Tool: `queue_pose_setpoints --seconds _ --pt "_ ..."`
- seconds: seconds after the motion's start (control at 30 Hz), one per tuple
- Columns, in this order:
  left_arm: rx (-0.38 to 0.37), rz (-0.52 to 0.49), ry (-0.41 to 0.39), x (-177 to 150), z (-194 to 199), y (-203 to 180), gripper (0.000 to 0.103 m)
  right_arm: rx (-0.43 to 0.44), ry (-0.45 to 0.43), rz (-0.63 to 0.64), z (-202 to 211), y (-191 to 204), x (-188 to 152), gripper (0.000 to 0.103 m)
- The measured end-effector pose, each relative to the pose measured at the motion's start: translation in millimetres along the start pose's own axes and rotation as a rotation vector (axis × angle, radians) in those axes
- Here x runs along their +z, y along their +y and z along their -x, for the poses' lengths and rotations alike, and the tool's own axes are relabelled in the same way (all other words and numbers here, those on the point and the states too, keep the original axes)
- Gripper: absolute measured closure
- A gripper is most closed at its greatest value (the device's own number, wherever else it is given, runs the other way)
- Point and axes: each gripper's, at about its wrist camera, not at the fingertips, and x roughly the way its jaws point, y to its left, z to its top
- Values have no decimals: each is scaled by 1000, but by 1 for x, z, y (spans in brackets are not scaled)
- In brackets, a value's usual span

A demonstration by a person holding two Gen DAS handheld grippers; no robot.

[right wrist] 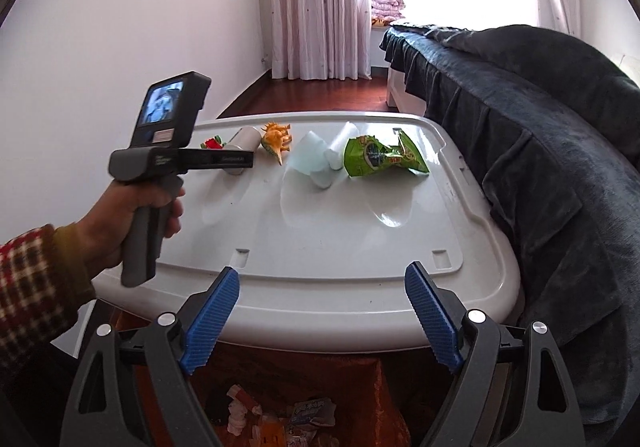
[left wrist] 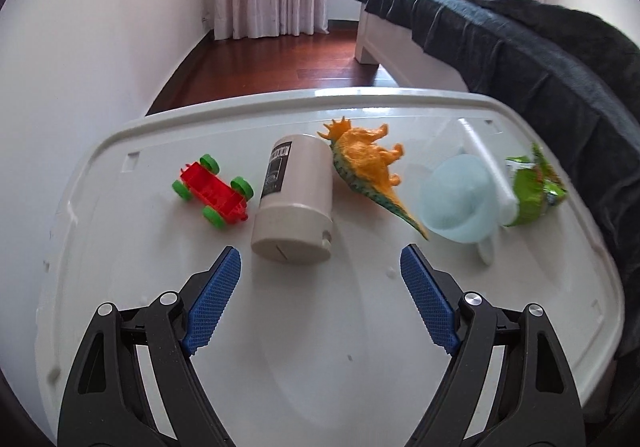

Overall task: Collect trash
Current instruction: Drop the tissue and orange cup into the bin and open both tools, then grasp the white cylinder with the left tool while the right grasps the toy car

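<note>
- Right gripper (right wrist: 322, 311): jaws spread, empty, above the bin of wrappers (right wrist: 280, 415).
- Left gripper (left wrist: 320, 287): jaws spread, empty, nearest the white canister (left wrist: 294, 199).
- Trash ahead: pale paper cup (left wrist: 456, 203), then green snack bag (left wrist: 536, 191) on the white tabletop (left wrist: 320, 347); advisably approach low, avoiding the dinosaur (left wrist: 368, 167) and toy car (left wrist: 212, 191).

car (left wrist: 213, 188): red body, bright green wheels
can (left wrist: 295, 199): cream-white with a black label strip
dinosaur (left wrist: 370, 167): orange on top, teal-green striped belly
cup (left wrist: 460, 199): pale blue
wrapper (right wrist: 382, 158): shiny green, some blue print
lid (left wrist: 320, 327): glossy white
pads (left wrist: 216, 299): blue, dotted texture, on black arms
sleeve (right wrist: 32, 279): red and cream check
bedspread (right wrist: 540, 119): dark blue-grey
curtain (right wrist: 320, 3): pale pink, small spots
floor (left wrist: 280, 59): reddish-brown wood
</note>
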Motion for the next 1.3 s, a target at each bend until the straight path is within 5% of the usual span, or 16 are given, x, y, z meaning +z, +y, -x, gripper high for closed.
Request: queue_pose_setpoints --seconds 0.3,0.43,0.8,1.03,1.3 --pt "56 28 45 17 -36 7 25 45 28 -31 -3 -3 -2 19" --pt "52 45 50 16 -40 11 54 53 31 -32 -5 -4 -2 19" --pt "49 75 9 -7 -7 17 54 41 21 -21 -7 -1 9 19" --pt "61 125 -34 -40 53 36 54 75 -44 122 -40 38 61 19" --pt "93 177 -40 -81 93 66 54 125 -60 235 -123 109 124 19"
